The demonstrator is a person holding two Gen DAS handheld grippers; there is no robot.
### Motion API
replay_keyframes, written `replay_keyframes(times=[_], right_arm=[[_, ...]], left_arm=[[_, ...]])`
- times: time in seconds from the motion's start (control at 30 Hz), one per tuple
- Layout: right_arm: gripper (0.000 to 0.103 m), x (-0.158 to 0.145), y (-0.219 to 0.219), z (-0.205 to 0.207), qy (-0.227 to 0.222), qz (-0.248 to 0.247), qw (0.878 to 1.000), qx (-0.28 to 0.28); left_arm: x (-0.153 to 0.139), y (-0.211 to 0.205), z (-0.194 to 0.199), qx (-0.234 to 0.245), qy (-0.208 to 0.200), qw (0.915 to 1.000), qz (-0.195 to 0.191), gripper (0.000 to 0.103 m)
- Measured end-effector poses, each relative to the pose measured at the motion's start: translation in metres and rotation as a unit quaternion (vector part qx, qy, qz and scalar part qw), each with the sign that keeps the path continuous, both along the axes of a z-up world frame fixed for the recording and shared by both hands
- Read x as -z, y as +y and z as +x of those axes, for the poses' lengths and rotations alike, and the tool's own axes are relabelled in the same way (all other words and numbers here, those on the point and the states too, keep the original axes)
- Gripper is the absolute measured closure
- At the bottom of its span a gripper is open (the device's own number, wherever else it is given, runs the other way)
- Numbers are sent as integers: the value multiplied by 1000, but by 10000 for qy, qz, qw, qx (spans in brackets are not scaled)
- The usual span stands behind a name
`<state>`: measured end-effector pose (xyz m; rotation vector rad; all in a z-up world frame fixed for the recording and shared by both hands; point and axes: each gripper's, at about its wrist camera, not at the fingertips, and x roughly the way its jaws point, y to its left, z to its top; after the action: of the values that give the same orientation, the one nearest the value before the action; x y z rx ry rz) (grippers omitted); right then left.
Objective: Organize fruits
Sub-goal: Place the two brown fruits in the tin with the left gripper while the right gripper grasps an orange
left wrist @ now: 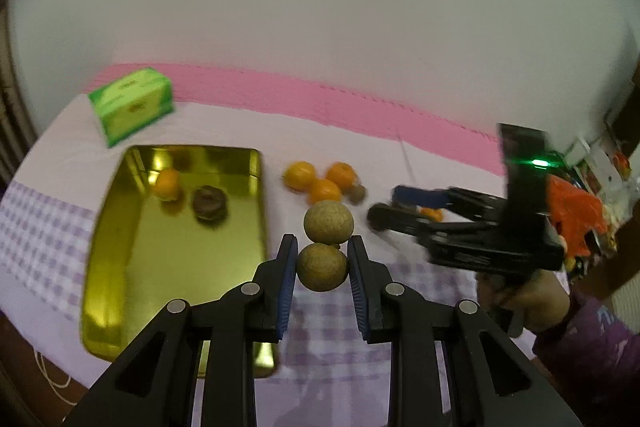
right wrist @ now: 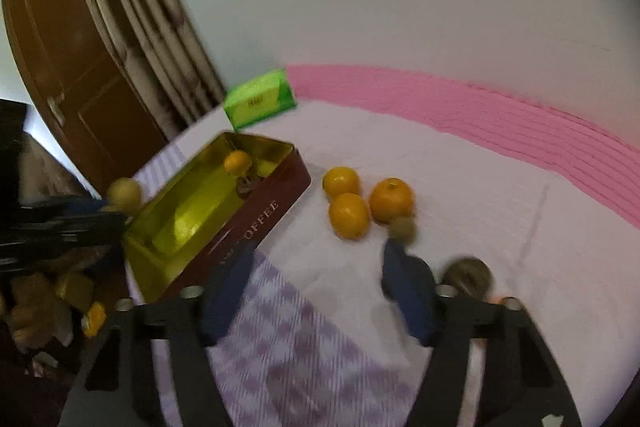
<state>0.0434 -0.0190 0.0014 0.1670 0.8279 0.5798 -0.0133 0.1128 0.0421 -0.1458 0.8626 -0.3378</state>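
Observation:
My left gripper [left wrist: 322,247] is shut on the lower of two joined round brown fruits [left wrist: 322,267]; the upper one [left wrist: 329,222] sticks out past the fingertips. It hangs above the cloth, just right of a gold-lined tin [left wrist: 172,267] that holds one orange [left wrist: 168,183] and a dark brown fruit [left wrist: 209,203]. Three oranges [right wrist: 350,215] lie grouped on the cloth with a small brown fruit [right wrist: 402,229] beside them. My right gripper [right wrist: 316,255] stands open over the cloth near them, nothing between its fingers. Another brown fruit [right wrist: 468,275] lies outside its right finger.
A green box [left wrist: 132,105] stands behind the tin by the pink strip at the wall. The tin's maroon side [right wrist: 256,211] faces my right gripper. A door and curtain [right wrist: 132,39] stand at the left. A person's hand [left wrist: 528,299] holds the right gripper; clutter lies beyond it.

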Motion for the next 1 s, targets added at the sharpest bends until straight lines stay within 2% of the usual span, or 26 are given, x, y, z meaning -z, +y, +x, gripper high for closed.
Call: replay_keyframes(times=[0.13, 0.33, 0.47, 0.5, 0.57, 0.63, 0.73, 0.87, 1.0], right_arm=[[50, 16, 16, 27, 287, -71, 9995, 122], [50, 28, 31, 44, 424, -519, 9977, 127], [51, 32, 37, 54, 444, -630, 9970, 53], [53, 32, 38, 57, 448, -693, 9966, 45], [63, 37, 40, 63, 591, -841, 9947, 62], [68, 46, 40, 67, 790, -762, 9939, 33], [69, 46, 43, 55, 713, -841, 9939, 17], [69, 37, 39, 13, 526, -565, 9970, 92], [69, 44, 41, -29, 461, -605, 9970, 155]], left_arm=[[1, 16, 0, -110, -73, 9999, -38, 77], [9, 27, 6, -170, 59, 9997, -145, 77], [15, 36, 11, -264, 165, 9991, -274, 77], [15, 37, 12, -276, 170, 9991, -287, 77], [16, 38, 12, -303, 166, 9991, -264, 77], [18, 36, 12, -314, 174, 9991, -229, 77], [22, 36, 14, -340, 215, 9990, -188, 77], [27, 44, 19, -453, 239, 9986, -137, 76], [35, 53, 25, -564, 299, 9980, -12, 76]])
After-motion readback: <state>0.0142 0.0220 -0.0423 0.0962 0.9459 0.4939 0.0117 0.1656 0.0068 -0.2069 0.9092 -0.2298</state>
